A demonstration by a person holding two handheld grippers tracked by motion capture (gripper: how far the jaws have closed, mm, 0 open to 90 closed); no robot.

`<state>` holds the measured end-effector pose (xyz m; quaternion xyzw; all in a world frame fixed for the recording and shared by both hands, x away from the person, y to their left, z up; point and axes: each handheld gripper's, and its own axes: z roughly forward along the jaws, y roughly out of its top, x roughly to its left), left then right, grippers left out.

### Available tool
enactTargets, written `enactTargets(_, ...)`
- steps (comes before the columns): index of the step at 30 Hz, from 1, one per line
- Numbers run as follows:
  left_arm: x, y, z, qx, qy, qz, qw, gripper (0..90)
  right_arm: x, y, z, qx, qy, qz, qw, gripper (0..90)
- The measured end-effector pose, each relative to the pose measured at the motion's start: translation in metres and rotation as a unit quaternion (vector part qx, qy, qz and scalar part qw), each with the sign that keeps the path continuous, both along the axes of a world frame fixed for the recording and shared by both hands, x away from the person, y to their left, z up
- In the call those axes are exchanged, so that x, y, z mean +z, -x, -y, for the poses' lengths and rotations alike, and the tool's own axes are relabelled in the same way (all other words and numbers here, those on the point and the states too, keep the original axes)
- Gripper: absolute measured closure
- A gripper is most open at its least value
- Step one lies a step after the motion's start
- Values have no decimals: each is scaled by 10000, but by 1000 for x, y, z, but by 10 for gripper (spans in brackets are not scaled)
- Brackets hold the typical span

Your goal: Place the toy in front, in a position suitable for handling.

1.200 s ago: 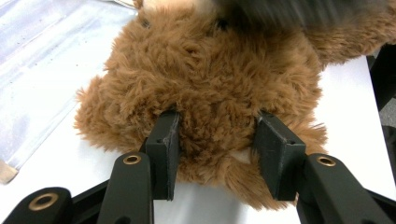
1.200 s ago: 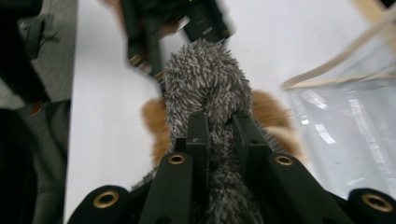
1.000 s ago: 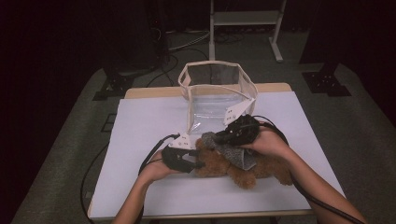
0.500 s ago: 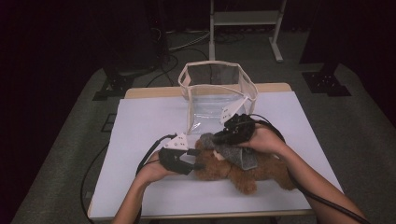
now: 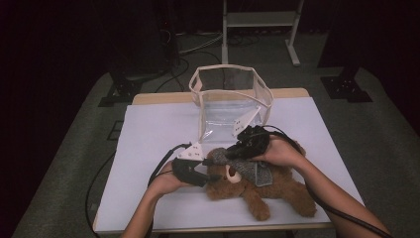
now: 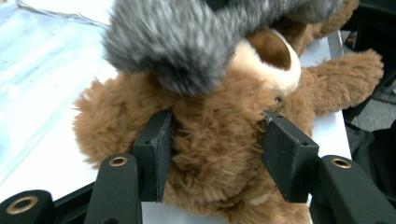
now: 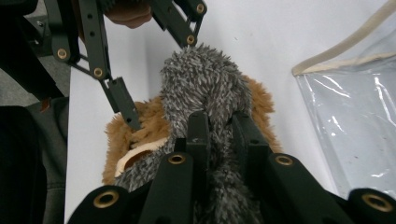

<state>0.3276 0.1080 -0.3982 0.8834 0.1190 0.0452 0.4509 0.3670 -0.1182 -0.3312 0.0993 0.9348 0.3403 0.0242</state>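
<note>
A brown teddy bear (image 5: pixel 277 191) lies on its back on the white table (image 5: pixel 158 134), with a grey furry scarf (image 5: pixel 250 168) at its neck. My left gripper (image 5: pixel 210 168) has its pads sunk in the fur on both sides of the bear's head (image 6: pixel 215 121); its jaws have just been opening, and the head stays between them. My right gripper (image 5: pixel 233 151) comes in from the right, shut on the grey scarf (image 7: pixel 205 79). The scarf's end hangs over the bear's face (image 6: pixel 187 42).
A clear plastic bag (image 5: pixel 230 99) with a beige rim stands open just behind the bear, near the table's far edge. Cables trail from both grippers across the table. A white metal stand (image 5: pixel 257 25) is on the floor beyond.
</note>
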Motion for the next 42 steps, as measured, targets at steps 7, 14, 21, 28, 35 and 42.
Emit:
enactTargets(7,0,6,-2,-130,-79,-64,9999,420,6,-6,24,-338,62,159,9993,776)
enactTargets(14,8,5,8,-310,-161,-79,9994,426,-7,9,13,33,32,-39,10000,777)
enactTargets(21,8,7,4,-442,-130,-158,9988,444,4,-3,35,-365,-120,-36,9993,776)
enactTargets(28,11,6,17,-520,-182,-194,9983,422,-5,12,24,-21,-29,-97,9999,777)
enactTargets(35,9,10,15,-613,-236,-223,9976,436,25,4,60,-430,-231,261,9985,776)
enactTargets(42,22,8,16,-591,-226,-192,9978,425,11,13,63,-301,53,113,9995,776)
